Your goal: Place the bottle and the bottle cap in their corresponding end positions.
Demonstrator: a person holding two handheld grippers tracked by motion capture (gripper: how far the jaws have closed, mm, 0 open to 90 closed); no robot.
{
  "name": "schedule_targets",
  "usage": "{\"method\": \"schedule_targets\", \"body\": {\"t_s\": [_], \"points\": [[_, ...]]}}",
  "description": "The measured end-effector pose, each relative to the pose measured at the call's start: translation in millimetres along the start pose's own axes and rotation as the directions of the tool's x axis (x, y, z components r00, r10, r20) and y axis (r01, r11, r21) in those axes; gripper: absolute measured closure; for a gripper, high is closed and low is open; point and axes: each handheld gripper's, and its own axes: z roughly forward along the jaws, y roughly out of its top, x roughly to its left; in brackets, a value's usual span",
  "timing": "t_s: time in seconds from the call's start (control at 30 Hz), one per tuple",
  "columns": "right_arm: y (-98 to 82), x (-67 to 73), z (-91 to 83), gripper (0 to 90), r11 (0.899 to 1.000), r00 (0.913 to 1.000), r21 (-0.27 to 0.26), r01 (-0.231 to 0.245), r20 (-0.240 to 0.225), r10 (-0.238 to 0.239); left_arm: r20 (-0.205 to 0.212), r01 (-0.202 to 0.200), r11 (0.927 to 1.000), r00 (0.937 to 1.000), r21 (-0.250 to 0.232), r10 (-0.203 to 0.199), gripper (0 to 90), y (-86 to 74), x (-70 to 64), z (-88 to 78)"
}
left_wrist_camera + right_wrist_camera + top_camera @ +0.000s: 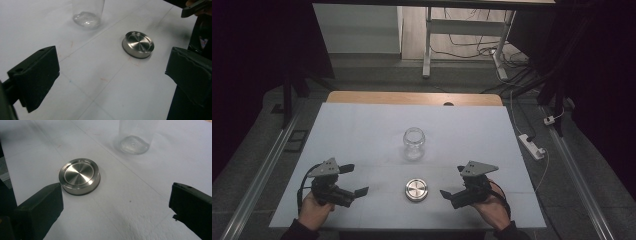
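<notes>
The person's two hands rest at the near edge of the white worktop [362, 125], each holding a gripper, and both point inward toward a round metal lid [416, 190] lying flat between them. The left gripper [353, 180] has its jaws spread wide with nothing between them; in its own view the lid [138, 44] sits ahead and a little to the right, well apart from both black jaws. The right gripper [453, 182] is spread just as wide and is also empty. From its own view the lid [79, 176] lies just beyond the tip of one jaw, near it but (as far as I can tell) not touching.

Behind the lid, farther from the person and about in the middle of the worktop, stands a clear glass jar [414, 143], upright with its mouth open. It is apart from the lid, with a strip of bare white surface between them. Its knobbly base shows in the left gripper view [86, 19] and in the right gripper view [133, 144].

A wooden strip [412, 98] runs along the far edge of the worktop.
</notes>
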Motion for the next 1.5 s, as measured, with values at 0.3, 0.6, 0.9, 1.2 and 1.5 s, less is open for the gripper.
{"method": "schedule_targets", "body": {"t_s": [0.3, 0.6, 0.9, 1.2, 1.5], "points": [[-9.2, -2.5, -10.6, 0.0, 1.000, 0.9991, 0.005, -0.018, 0.037, 0.018, -0.042, 0.049, 0.9986, 0.9979, -0.019, -0.050, 0.0, -21.4, -0.2, -27.3], [-22.2, -7.8, -24.7, 0.0, 0.998, 0.9948, -0.003, -0.055, 0.086, 0.055, -0.095, 0.092, 0.9953, 0.9910, -0.031, -0.094, 0.0, -43.5, -1.7, -48.0], [-37.5, -14.6, -43.7, 0.0, 0.995, 0.9852, -0.017, -0.096, 0.141, 0.098, -0.131, 0.146, 0.9882, 0.9799, -0.045, -0.151, 0.0, -60.7, 4.6, -62.3], [-56.2, -21.5, -59.1, 0.0, 0.988, 0.9690, -0.009, -0.152, 0.196, 0.151, -0.159, 0.178, 0.9834, 0.9705, -0.036, -0.181, 0.0, -71.2, 8.9, -68.0], [-73.0, -24.2, -69.2, 0.0, 0.977, 0.9517, 0.014, -0.215, 0.228, 0.206, -0.190, 0.199, 0.9799, 0.9629, 0.020, -0.191, 0.0, -78.5, 9.3, -67.8]]}}
